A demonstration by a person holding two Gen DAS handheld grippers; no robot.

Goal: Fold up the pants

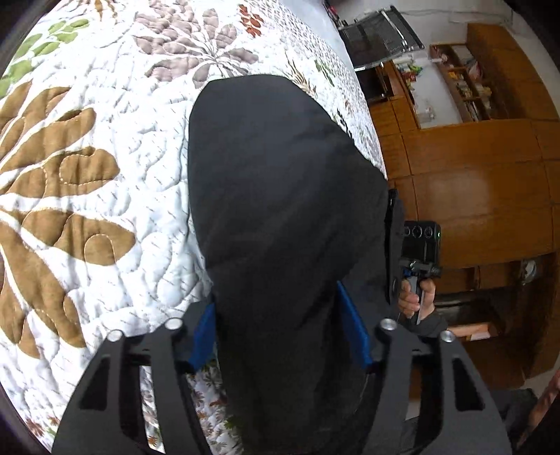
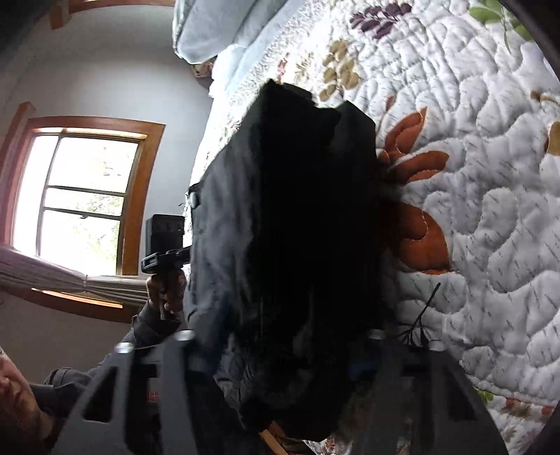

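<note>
The black pants (image 1: 280,196) hang as a long dark panel over the quilted floral bedspread (image 1: 105,175). My left gripper (image 1: 280,336) is shut on the near end of the pants, with its blue fingers (image 1: 204,329) pressed on both sides of the cloth. In the right wrist view the pants (image 2: 301,227) fill the centre, lifted and bunched above the bedspread (image 2: 472,210). My right gripper (image 2: 280,357) is shut on their near edge; its fingertips are hidden by the cloth. Each view shows the other gripper held by a hand beside the pants.
Wooden cabinets and shelves (image 1: 472,175) stand past the bed's right edge. A window with a wooden frame (image 2: 84,199) and a light blue pillow (image 2: 224,28) lie on the other side. A black loose thread (image 2: 420,315) trails on the quilt.
</note>
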